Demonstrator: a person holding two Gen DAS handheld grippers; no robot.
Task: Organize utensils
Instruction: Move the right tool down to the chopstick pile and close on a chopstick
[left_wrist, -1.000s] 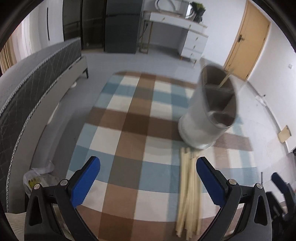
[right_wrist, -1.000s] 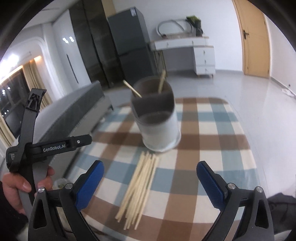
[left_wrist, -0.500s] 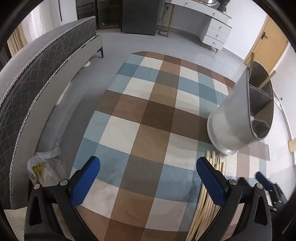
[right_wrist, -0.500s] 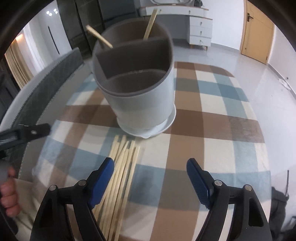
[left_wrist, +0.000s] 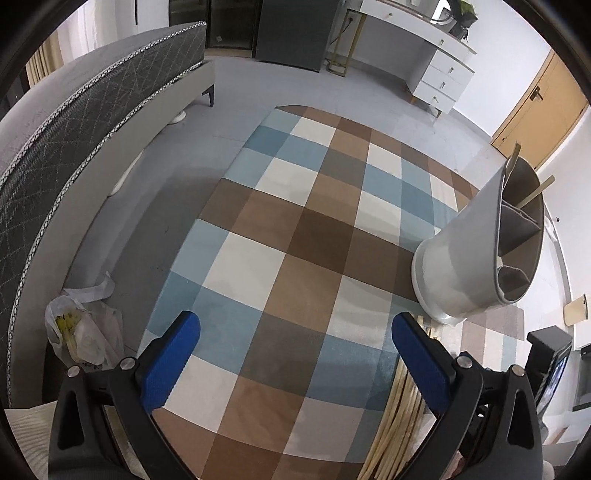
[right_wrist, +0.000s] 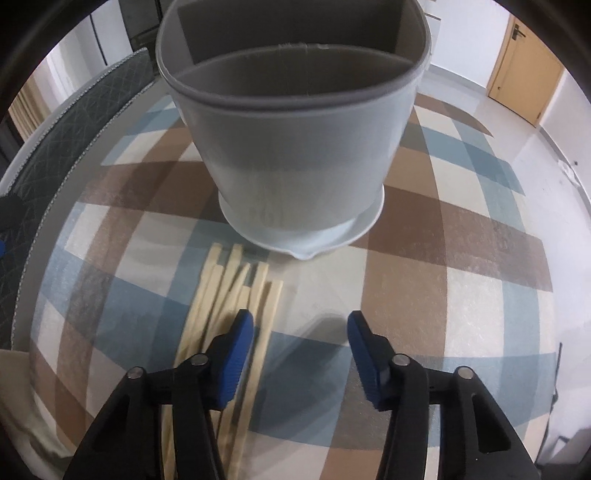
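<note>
Checkered cloth (right_wrist: 424, 258) covers the surface; chopsticks (right_wrist: 236, 291) lie near its front edge, before the holder (right_wrist: 295, 147). Right gripper (right_wrist: 301, 328) jaws (just narrowing) straddle one chopstick, unpinched; left gripper (left_wrist: 295, 332) jaws spread, empty.

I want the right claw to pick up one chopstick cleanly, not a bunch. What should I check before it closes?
1. Right claw over the chopsticks: not ok; its jaws, just closing, sit right of the pile with one outer stick between them.
2. One stick separated: cannot tell; they lie bunched.
3. Pads clear of the checked cloth: cannot tell.
4. Holder upright: ok.
5. Near compartment free: cannot tell; its floor is hidden.
6. Left claw clear: ok, open over bare cloth.
</note>
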